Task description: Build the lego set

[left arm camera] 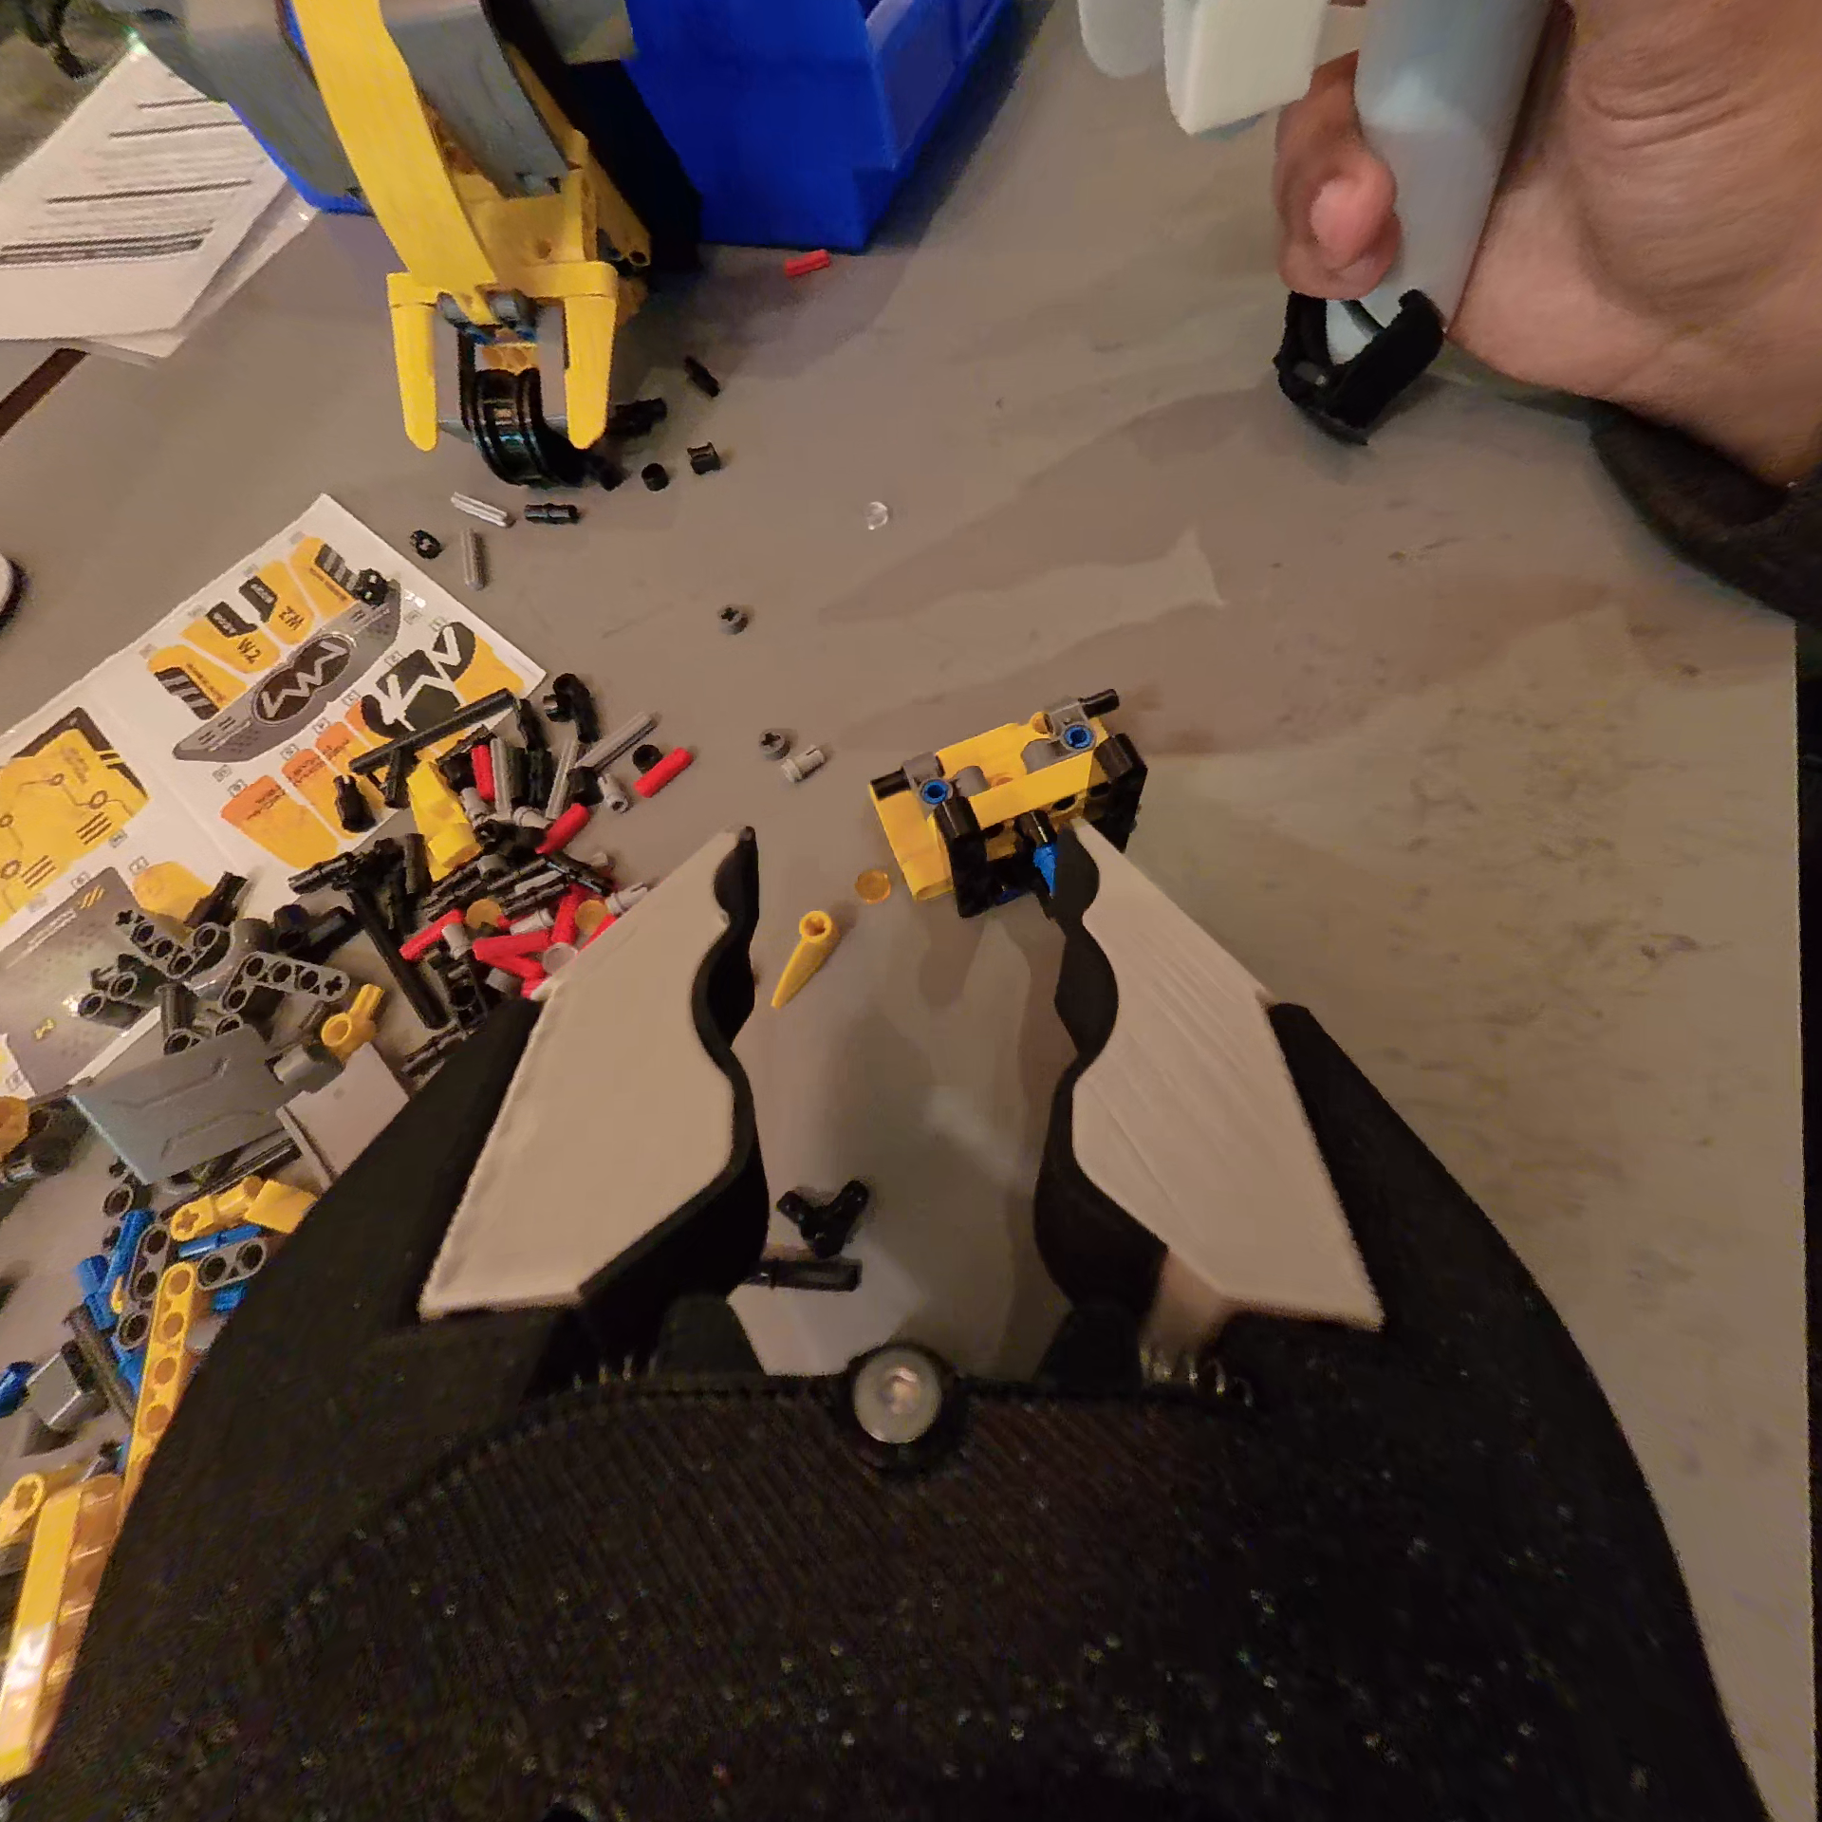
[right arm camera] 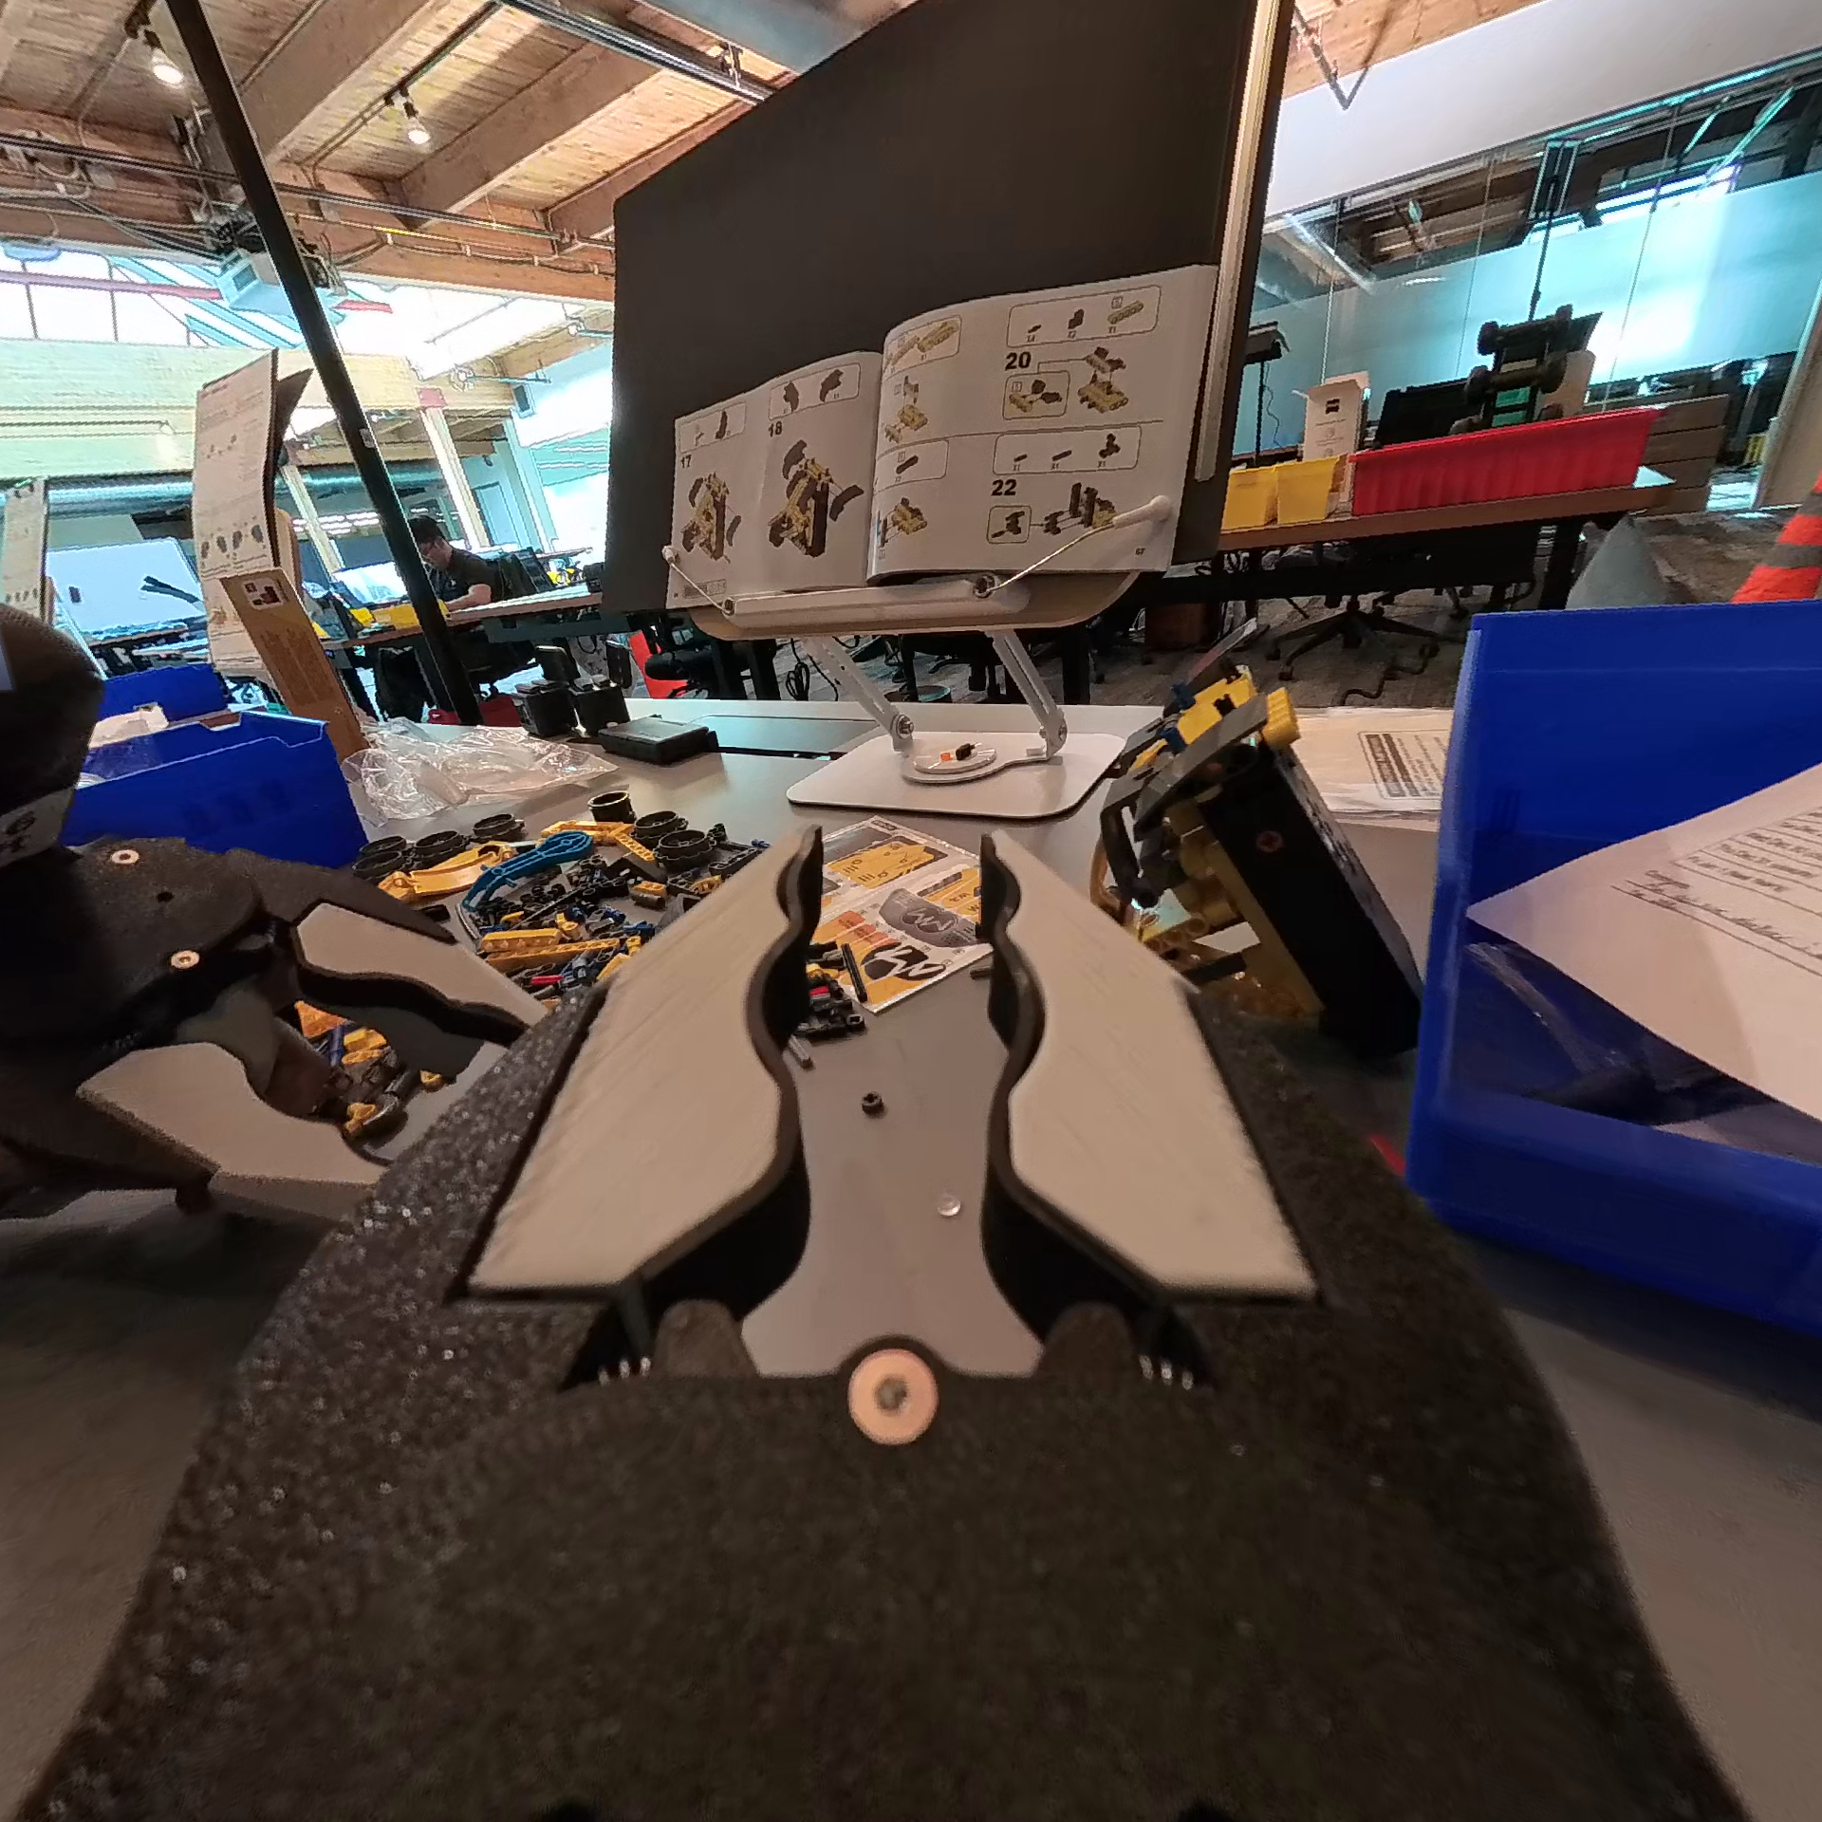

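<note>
My left gripper [left arm camera: 907, 848] is open and low over the grey table [left arm camera: 1380, 789]. Its right fingertip touches the near edge of a small yellow and black brick assembly [left arm camera: 1016, 799] with blue pins. A loose yellow pin [left arm camera: 808, 951] and an orange round stud [left arm camera: 873, 884] lie between the fingers. My right gripper [right arm camera: 902, 848] is open and empty, held above the table and facing a sticker sheet [right arm camera: 907, 917]. The left gripper [right arm camera: 444, 1075] also shows at the left of the right wrist view.
A pile of loose parts [left arm camera: 493, 868] and a sticker sheet [left arm camera: 296, 690] lie left. A large yellow model [left arm camera: 493, 246] and a blue bin [left arm camera: 818, 118] stand behind. A hand [left arm camera: 1627, 217] grips a white handle. An instruction booklet [right arm camera: 937, 444] rests on a stand; another blue bin [right arm camera: 1627, 986] stands right.
</note>
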